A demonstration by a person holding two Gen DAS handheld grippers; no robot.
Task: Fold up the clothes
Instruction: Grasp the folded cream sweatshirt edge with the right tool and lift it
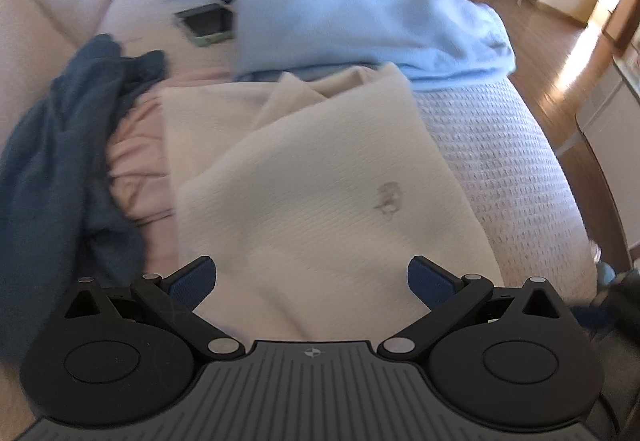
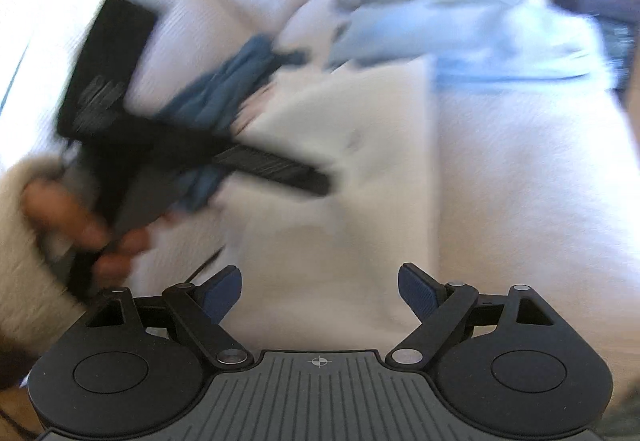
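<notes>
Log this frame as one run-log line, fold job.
left gripper: open, empty | right gripper: open, empty | cream garment: folded on bed | dark blue garment: crumpled, unfolded | light blue garment: behind

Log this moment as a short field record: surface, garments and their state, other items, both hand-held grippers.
surface: pale waffle-textured bedspread
garment in front: cream ribbed garment, folded, small dark mark on it
garment behind: light blue garment, folded
garment at left: dark blue garment, crumpled
other items: dark phone-like device beside the light blue garment
left hand-held gripper: open, empty, above the cream garment
right hand-held gripper: open, empty
image quality: right view blurred
</notes>
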